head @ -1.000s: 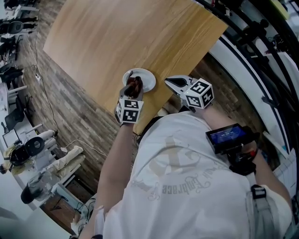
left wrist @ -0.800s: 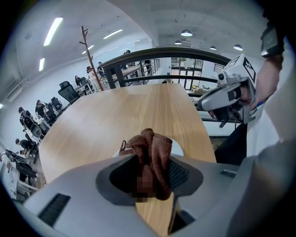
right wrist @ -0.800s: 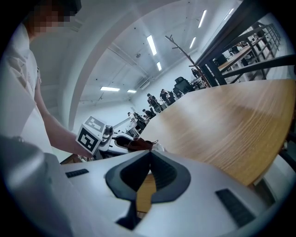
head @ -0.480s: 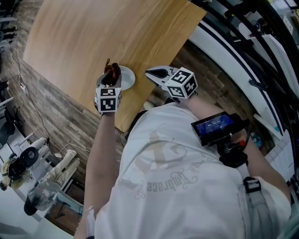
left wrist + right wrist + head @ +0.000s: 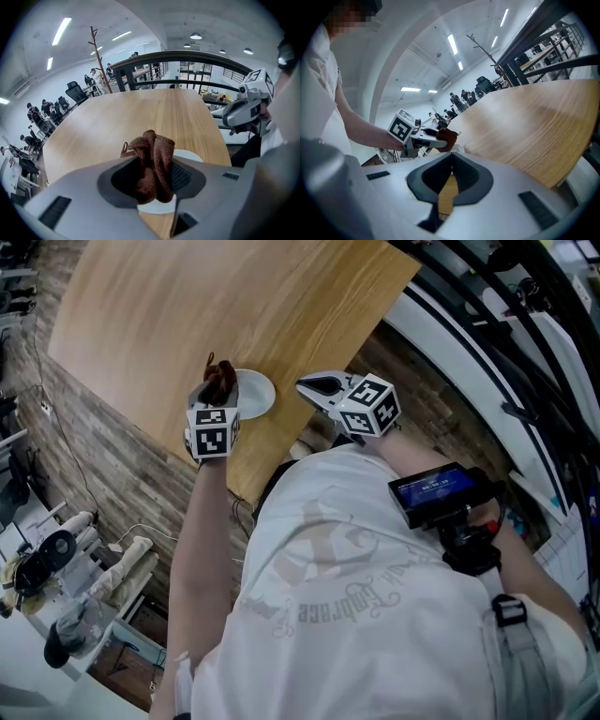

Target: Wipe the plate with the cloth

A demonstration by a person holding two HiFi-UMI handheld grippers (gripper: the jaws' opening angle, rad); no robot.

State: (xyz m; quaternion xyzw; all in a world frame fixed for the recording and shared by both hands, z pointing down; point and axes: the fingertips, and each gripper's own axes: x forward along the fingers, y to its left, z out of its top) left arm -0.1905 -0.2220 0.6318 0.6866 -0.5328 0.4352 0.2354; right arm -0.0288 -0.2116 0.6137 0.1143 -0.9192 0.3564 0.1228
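the left gripper [image 5: 154,174] is pinching the brown cloth [image 5: 152,145] tight between its two jaws. the cloth is bunching into a lump that is sticking out past the tips. the white plate [image 5: 258,395] is sitting on the wooden table [image 5: 234,306], right under the cloth and a little in front of it. the cloth is hanging over the plate's left side, and i cannot tell if it is touching the plate. the right gripper [image 5: 451,161] is holding nothing. its jaws are pressing together at the tips. it is hovering just to the right of the plate, apart from it.

to wipe well, i think the cloth lump is needing a soft push down onto the plate and then round circles. that way the soft cloth is doing the rubbing and not the hard jaws. the plate is looking light and smooth, so it may be sliding when pushed. the free right gripper could be holding the rim steady.

the plate is sitting close to the near edge of the table, the one by the person's body. a push toward that edge could be sending the plate off, so strokes going away from the person are looking safer. the far side of the table is wide and bare, so there is lots of room that way.
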